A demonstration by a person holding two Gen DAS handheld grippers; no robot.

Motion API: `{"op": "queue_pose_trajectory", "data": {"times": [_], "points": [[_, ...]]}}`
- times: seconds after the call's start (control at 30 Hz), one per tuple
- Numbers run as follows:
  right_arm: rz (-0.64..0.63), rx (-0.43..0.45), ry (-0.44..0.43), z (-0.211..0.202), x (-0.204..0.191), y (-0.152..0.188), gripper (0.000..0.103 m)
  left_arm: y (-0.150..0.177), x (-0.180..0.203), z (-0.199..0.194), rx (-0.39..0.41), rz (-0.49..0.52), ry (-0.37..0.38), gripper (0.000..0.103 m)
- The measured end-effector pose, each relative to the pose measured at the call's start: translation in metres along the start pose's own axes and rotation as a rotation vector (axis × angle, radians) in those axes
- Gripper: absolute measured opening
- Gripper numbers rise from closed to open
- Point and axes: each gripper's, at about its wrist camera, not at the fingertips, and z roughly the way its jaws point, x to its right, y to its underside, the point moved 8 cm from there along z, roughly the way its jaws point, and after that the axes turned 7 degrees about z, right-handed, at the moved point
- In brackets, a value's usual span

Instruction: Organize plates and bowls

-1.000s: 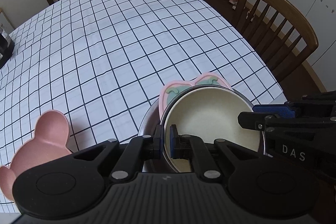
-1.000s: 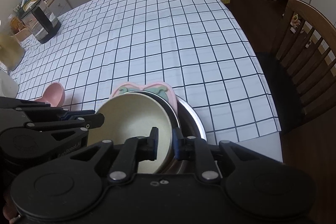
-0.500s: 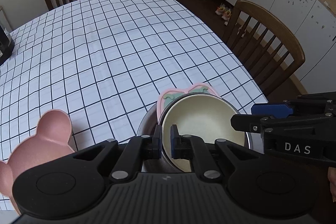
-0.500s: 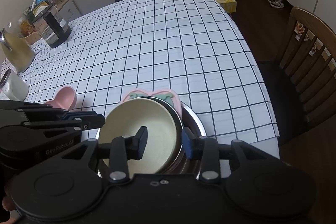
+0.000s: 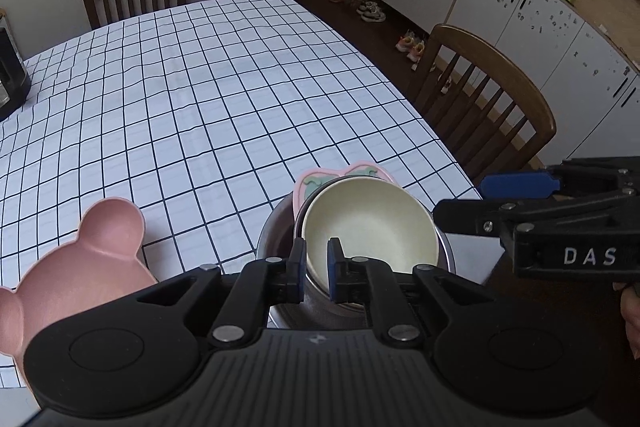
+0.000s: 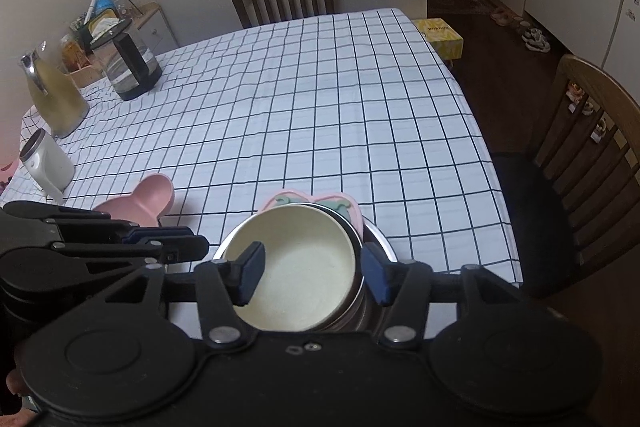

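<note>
Two tongs: left [image 5: 317, 261] pinches the smooth cream bowl [image 5: 368, 223]; right [image 6: 312, 277], just widened, straddles it untouching.

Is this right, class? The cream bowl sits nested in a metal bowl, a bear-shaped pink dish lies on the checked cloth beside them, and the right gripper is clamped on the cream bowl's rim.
One thing is wrong. The right gripper is not clamped: the right wrist view shows its jaws apart, having just been opening. It is the left gripper that pinches the cream bowl. The rest stands.
</note>
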Motion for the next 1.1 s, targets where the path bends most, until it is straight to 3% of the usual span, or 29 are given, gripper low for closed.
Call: {"op": "queue_pose_trajectory", "data": {"times": [0.37, 0.67, 0.7, 0.83, 0.97, 1.1], "points": [[-0.01, 0.065, -0.021, -0.027, 0.006, 0.001, 0.081, 0.011, -0.008, -0.023, 0.046, -0.021, -0.008, 0.01], [-0.005, 0.057, 0.014, -0.026, 0.033, 0.013, 0.082, 0.027, -0.016, -0.023, 0.055, -0.057, -0.041, 0.011], [-0.008, 0.053, 0.015, -0.024, 0.035, 0.015, 0.082, 0.028, -0.017, -0.021, 0.051, -0.062, -0.041, 0.014], [-0.035, 0.035, 0.015, -0.017, 0.043, 0.02, 0.082, 0.035, -0.019, -0.014, 0.053, -0.094, -0.048, 0.065], [-0.055, 0.005, 0.01, -0.008, 0.055, 0.022, 0.083, 0.041, -0.025, -0.007, 0.048, -0.142, -0.085, 0.073], [-0.107, -0.019, -0.006, 0.004, 0.065, 0.021, 0.091, 0.053, -0.033, 0.008, 0.026, -0.201, -0.139, 0.075]]}}
